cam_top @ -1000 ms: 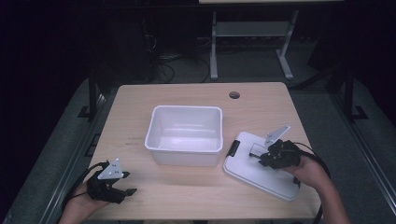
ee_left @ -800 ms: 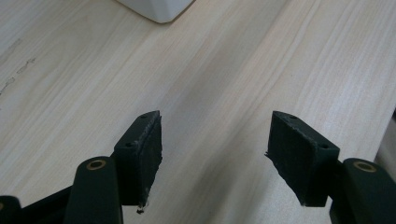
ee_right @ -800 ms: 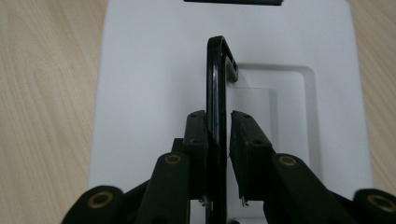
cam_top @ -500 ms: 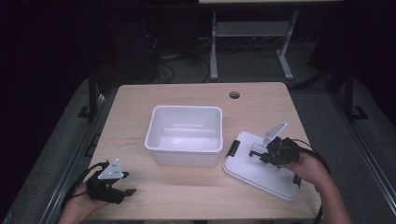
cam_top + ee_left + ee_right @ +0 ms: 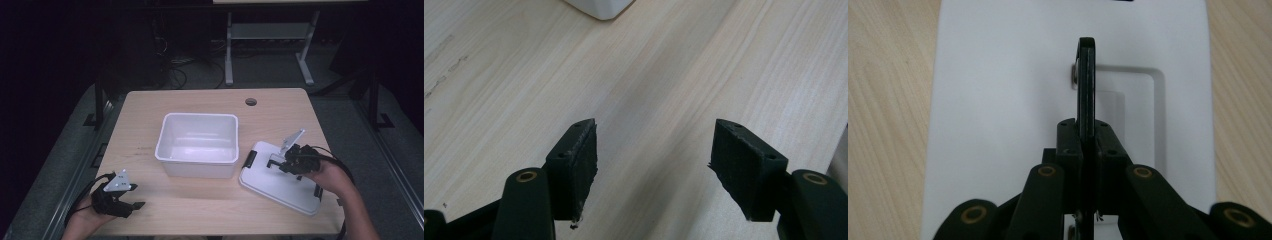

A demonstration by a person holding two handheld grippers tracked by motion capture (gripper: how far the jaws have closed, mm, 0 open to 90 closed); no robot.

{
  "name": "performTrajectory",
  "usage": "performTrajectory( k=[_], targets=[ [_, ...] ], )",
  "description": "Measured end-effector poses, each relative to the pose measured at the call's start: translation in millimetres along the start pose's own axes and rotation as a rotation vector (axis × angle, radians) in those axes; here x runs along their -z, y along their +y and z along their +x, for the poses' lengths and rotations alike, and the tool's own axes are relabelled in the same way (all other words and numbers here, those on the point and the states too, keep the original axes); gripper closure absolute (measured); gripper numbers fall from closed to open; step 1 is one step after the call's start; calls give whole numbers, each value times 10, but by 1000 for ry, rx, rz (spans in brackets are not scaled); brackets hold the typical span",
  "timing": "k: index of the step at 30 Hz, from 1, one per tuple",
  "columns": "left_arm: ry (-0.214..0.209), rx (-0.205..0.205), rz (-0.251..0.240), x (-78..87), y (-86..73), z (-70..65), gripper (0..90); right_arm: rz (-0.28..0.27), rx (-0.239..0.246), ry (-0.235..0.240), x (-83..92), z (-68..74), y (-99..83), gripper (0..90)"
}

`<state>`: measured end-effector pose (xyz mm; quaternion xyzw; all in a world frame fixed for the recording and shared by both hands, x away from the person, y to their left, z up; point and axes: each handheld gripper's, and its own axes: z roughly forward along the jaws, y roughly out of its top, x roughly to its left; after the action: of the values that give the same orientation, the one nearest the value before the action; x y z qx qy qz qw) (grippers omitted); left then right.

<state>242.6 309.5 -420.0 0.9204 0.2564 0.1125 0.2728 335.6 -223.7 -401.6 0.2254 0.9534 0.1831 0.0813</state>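
1. The white lid [image 5: 280,180] lies flat on the table [image 5: 200,210], just right of the empty white tub [image 5: 199,142].
2. The right gripper [image 5: 1086,125] pinches the lid's black handle [image 5: 1086,85] tight.
3. The left gripper [image 5: 654,165] is wide open, holding nothing.

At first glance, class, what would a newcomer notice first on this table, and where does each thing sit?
A white open tub stands empty at the middle of the wooden table. To its right lies a flat white lid, whose raised black handle is pinched by the right hand-held gripper. The left hand-held gripper rests with jaws apart at the near left corner, nothing between them.
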Motion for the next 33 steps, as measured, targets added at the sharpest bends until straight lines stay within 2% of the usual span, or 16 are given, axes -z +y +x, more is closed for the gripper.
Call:
performTrajectory(
  k=[8, 18, 33],
  targets=[
    [6, 2, -8, 17, 0, -7, 350, -1, 8, 26, 53, -20, -34, 839],
    [2, 0, -1, 2, 8, -18, 351, -31, 37, 43, 249, -15, -26, 840],
    [-11, 12, -4, 14, -6, -2, 364, -60, 78, 30, 584, -7, 40, 839]
  ],
)
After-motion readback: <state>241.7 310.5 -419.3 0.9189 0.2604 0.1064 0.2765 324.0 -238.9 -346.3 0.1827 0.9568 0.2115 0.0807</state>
